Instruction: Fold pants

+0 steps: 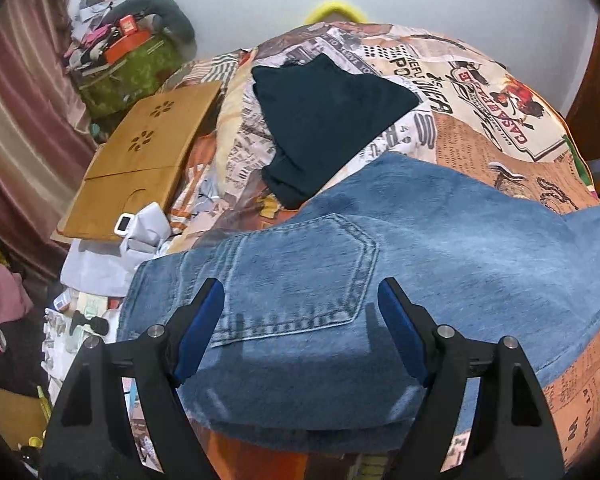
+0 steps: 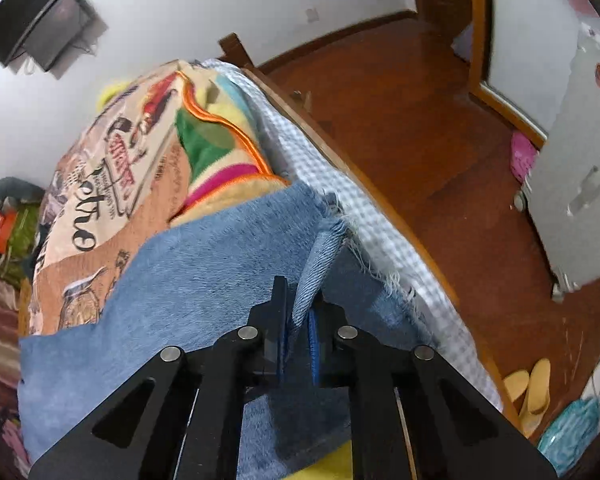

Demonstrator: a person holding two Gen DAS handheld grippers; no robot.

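One frayed jeans (image 1: 440, 232) hem is clamped by the right hand-held gripper (image 2: 298, 336) near the bed (image 2: 380, 216) edge, the left hand-held gripper (image 1: 300, 320) is spread wide over the pocket end, so carrying the hem across is judged next.

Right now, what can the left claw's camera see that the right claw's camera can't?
Only the left view shows the jeans' back pocket, a folded dark garment, a wooden lap tray and the open left claw. Only the right view shows the frayed hem, pinched by the right claw, and yellow slippers. Both show the blue jeans on the printed bedspread.
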